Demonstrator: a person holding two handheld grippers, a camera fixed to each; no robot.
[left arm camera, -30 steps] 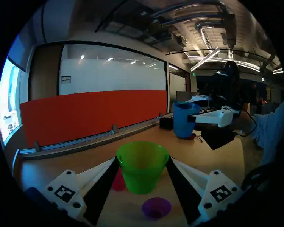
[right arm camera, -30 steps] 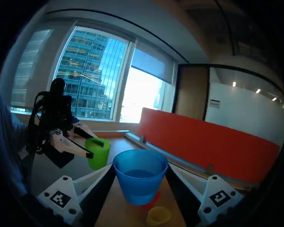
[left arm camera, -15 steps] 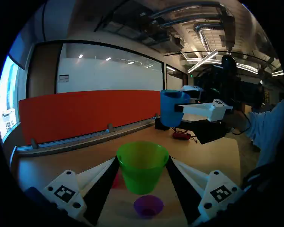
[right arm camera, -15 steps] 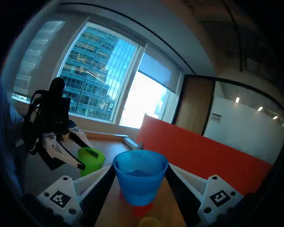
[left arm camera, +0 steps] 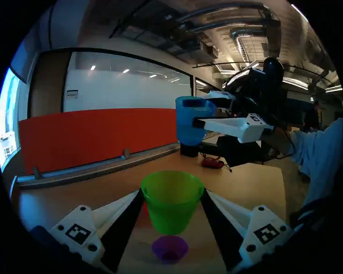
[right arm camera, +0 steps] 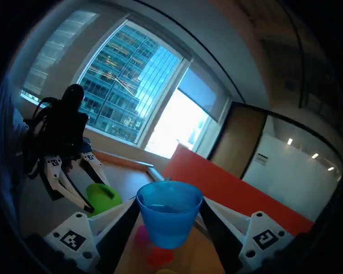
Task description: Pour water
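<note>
**Q:** Left gripper view, status?
**A:** Green cup (left arm camera: 172,201) is clamped between the fingers of the left gripper (left arm camera: 171,192). It is upright and judged to be held clear of the table (left arm camera: 249,182). Blue cup (left arm camera: 192,119) is seen farther off, up and to the right, pinched by the right gripper (left arm camera: 200,113), also upright. No tilt and no stream are noted, so the pour is judged not started.

**Q:** Count, same view?
**A:** 2 grippers, 1 green cup, 1 blue cup. 1 small purple cup (left arm camera: 170,249) is on the table below the green one. A reddish patch behind the green cup is too hidden to be named.

**Q:** Right gripper view?
**A:** Blue cup (right arm camera: 169,219) is pressed on both sides by the right gripper (right arm camera: 169,201). Water (right arm camera: 169,208) is visible inside, surface approx. level. Green cup (right arm camera: 100,197) is seen lower left, held in the left gripper (right arm camera: 98,202), and no water can be made out in it.

**Q:** Count there?
**A:** 2 grippers, 1 blue cup, 1 green cup. 1 pink item (right arm camera: 142,236) and 1 red item (right arm camera: 158,256) lie beneath. A yellow edge at the very bottom cannot be identified.

**Q:** Done vs. left?
**A:** Done: both cups gripped, source apparently held higher. Left (est.): blue cup to be brought over the green rim and tipped, and the water transferred.
</note>
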